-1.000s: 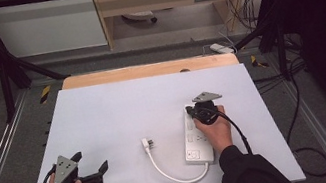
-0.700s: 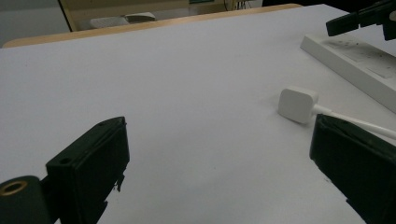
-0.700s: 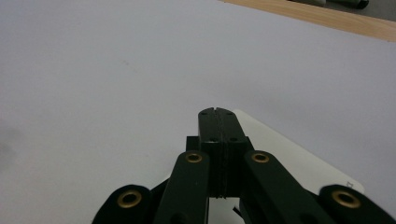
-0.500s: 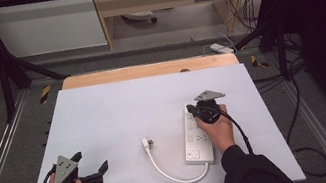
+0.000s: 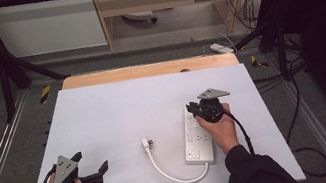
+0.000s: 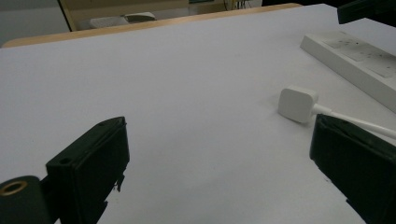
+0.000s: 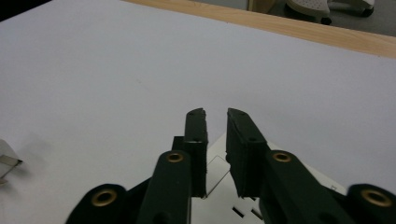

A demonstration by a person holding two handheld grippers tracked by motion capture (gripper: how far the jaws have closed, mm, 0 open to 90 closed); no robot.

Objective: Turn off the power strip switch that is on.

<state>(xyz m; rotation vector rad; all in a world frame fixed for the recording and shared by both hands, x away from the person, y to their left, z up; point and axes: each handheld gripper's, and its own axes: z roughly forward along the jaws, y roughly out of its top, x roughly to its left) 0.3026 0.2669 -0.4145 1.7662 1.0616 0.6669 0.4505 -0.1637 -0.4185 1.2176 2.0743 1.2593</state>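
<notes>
Surface: white tabletop (image 5: 119, 114) with a strip of bare wood along its far edge; beyond it a dim room with pale cabinets, dark frame bars and loose cables on the floor to the right.
Power strip: white power strip (image 5: 198, 136) lies flat on the right half of the table, long axis running near to far, sockets facing up, so they are reachable from above.
Lead and plug: a white cord (image 5: 170, 171) leaves the strip's near end, curves left along the near edge and ends in a white plug (image 5: 147, 145) lying loose just left of the strip, pins not in any socket. In the left gripper view the plug (image 6: 297, 103) reads as a small rounded-square block, clean and matte.
Right gripper: right gripper (image 5: 197, 111) hovers over the far end of the strip. In the right gripper view its jaws stand a narrow gap apart with nothing between them and have just been opening. The strip's socket face shows below them.
Left gripper: left gripper (image 5: 94, 169) rests at the near left, well apart from the strip, jaws spread wide and empty, aimed right toward the plug.
Why so, as I judge it: one gripper is set to steady the strip while the other is lined up to fetch the plug.
</notes>
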